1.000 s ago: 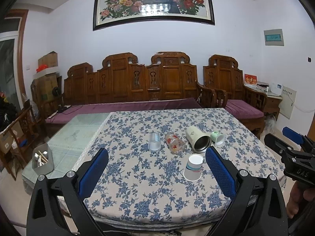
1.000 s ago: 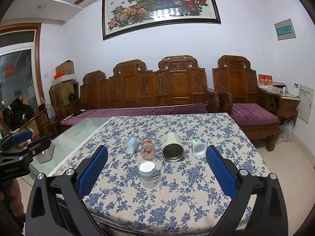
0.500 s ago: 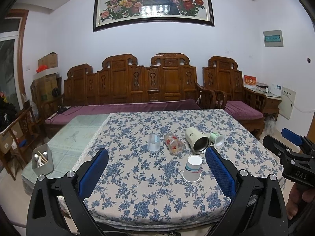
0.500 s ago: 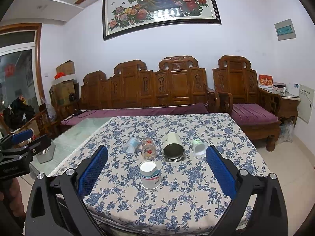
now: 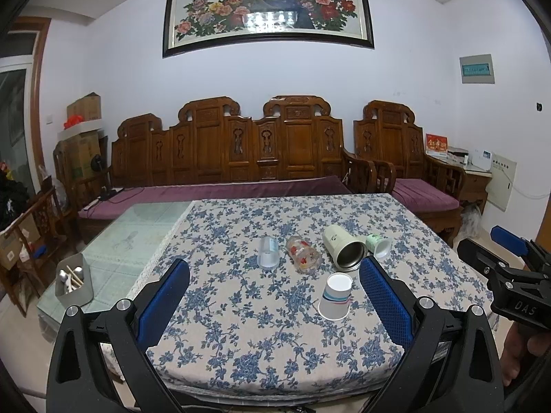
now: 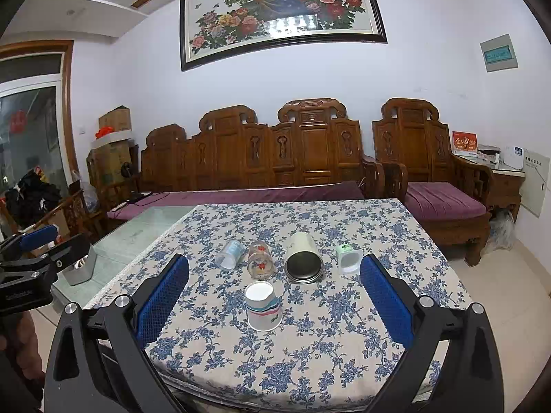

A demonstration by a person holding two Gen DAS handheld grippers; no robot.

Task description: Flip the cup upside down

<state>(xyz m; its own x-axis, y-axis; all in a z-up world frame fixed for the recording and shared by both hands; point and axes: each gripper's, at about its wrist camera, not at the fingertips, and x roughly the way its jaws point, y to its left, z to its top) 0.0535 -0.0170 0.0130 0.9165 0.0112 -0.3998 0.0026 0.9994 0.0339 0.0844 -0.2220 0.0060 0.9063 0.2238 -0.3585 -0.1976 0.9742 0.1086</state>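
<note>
Both held off the near edge of the table [image 5: 447, 268], above the floral cloth [image 6: 344, 327]. Left gripper [image 5: 273, 304] spread wide, blue pads [image 5: 162, 301] far apart, nothing between them. Right gripper [image 6: 273, 304] likewise wide, its pads [image 6: 385, 304] gripping nothing. Nearest on the cloth, a paper cup [image 5: 335, 296] standing mouth-down, white base up, striped band around the wall; in the right wrist view seen almost centred between the fingers [image 6: 263, 306], clear of both. Behind it, a row of four lying on their sides: a clear plastic cup [image 5: 268, 252] at the left, then a glass with red print [image 5: 303, 254], then a pale green steel-lined mug [image 5: 344, 251] with its dark mouth toward the cameras, then a small green and white cup [image 5: 378, 245] just beside the mug. Cannot tell whether mug and small cup touch. On the bare glass part of the table to the left, a grey tub of utensils [image 5: 74, 284]. Beyond the table, a carved wooden bench [image 6: 268, 158] with purple cushions, a framed peacock painting [image 5: 268, 7] on the wall above.
</note>
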